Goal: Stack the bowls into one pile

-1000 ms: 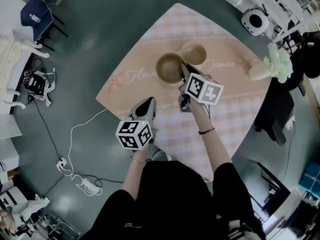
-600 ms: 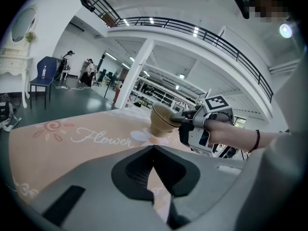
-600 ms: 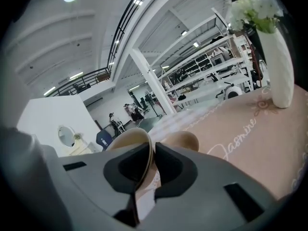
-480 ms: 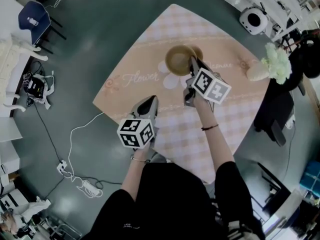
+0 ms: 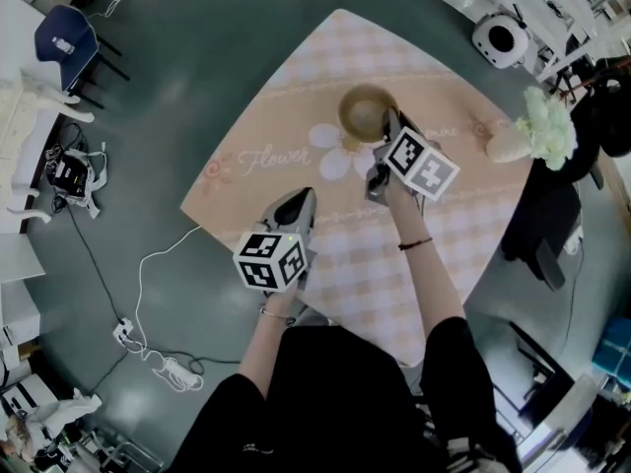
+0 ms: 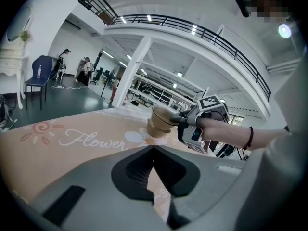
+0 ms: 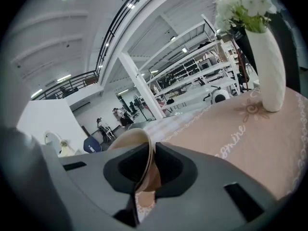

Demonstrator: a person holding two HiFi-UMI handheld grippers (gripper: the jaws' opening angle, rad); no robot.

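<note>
My right gripper (image 5: 383,124) is shut on the rim of a tan bowl (image 5: 365,111) and holds it at the table's far middle. In the right gripper view the rim (image 7: 144,153) runs between the jaws of the right gripper (image 7: 150,165). In the head view the held bowl covers the second bowl. The left gripper view shows the held bowl (image 6: 162,117) right over that second bowl (image 6: 153,129); whether they touch I cannot tell. My left gripper (image 5: 304,195) hovers over the near part of the table. Its jaws (image 6: 154,150) are shut on nothing.
The table (image 5: 296,87) has a pink checked cloth with flower prints. A white vase of white flowers (image 5: 518,138) stands at its right edge, close to my right arm. A white round device (image 5: 503,39) and a white cable (image 5: 148,264) lie on the floor.
My right gripper has carried its bowl away from me and to the right, until it covers the second bowl that stood apart before. The left gripper has barely shifted.
</note>
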